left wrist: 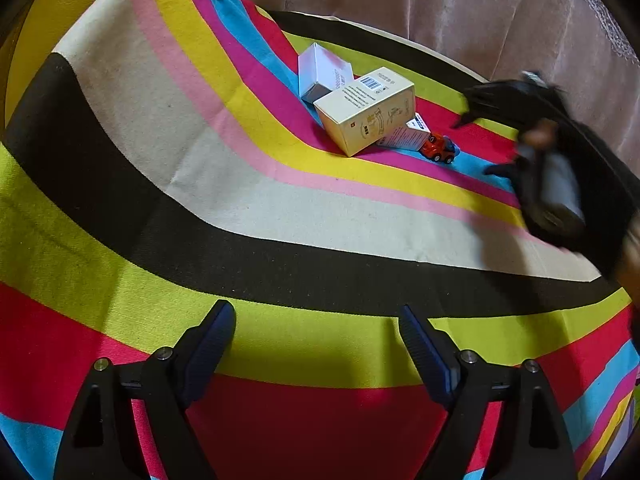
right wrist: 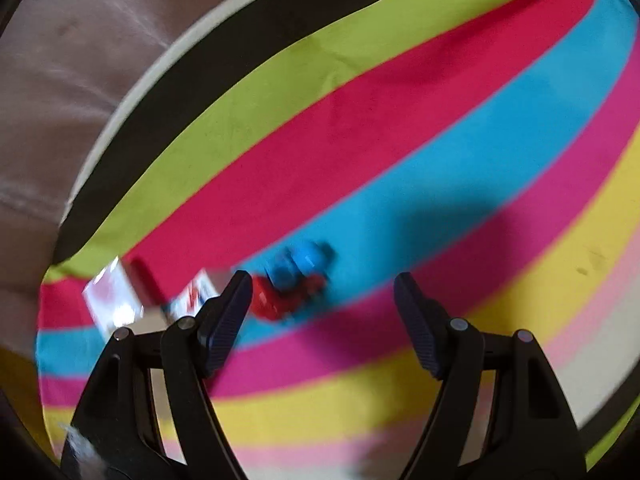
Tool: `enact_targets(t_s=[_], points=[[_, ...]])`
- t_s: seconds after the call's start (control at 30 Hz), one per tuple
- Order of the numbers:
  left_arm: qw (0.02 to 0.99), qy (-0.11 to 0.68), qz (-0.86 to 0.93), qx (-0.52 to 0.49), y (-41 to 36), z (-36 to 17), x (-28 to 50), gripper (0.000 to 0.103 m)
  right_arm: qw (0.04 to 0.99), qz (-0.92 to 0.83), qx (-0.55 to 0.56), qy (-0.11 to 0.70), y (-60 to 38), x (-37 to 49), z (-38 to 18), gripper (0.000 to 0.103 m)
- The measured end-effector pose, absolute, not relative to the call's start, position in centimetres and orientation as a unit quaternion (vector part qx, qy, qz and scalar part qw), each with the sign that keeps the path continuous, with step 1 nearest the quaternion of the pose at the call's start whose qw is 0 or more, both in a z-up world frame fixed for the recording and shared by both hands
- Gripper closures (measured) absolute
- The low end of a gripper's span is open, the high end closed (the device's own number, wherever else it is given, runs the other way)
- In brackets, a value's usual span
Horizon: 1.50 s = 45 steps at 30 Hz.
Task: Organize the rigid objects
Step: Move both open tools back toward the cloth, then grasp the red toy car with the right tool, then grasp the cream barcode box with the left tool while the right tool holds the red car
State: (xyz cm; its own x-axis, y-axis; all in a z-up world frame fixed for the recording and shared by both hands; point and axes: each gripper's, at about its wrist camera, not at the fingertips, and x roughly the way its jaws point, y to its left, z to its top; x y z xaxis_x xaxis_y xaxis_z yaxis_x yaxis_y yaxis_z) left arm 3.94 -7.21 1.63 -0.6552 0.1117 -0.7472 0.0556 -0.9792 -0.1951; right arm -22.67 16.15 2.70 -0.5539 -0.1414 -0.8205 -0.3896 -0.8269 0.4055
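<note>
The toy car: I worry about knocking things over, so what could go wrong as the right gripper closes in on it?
The toy car touches a small white box beside the cream box; the right gripper, open, could nudge them. It is on wheels, so it may roll off. The right wrist view is blurred, which suggests fast motion.

Striped cloth, pink curtain, yellow leather edge

A woven cloth (left wrist: 256, 208) in broad bands of cream, black, lime green, red, blue, magenta, yellow and pale pink covers the desk, creased in soft folds. Behind its far edge hangs a dusty-pink pleated curtain (left wrist: 460, 4) with pale lace trim at the right. A glossy yellow leather surface (left wrist: 60, 20) shows beyond the cloth's left edge.
</note>
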Motion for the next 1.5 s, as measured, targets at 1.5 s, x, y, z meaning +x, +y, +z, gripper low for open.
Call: enact_targets(t_s=[1.5], points=[[0.015, -0.073, 0.901, -0.426, -5.6, 1.7, 3.5, 0.011, -0.041, 0.898, -0.437, -0.002, 17.8, -9.8, 1.6, 0.032]])
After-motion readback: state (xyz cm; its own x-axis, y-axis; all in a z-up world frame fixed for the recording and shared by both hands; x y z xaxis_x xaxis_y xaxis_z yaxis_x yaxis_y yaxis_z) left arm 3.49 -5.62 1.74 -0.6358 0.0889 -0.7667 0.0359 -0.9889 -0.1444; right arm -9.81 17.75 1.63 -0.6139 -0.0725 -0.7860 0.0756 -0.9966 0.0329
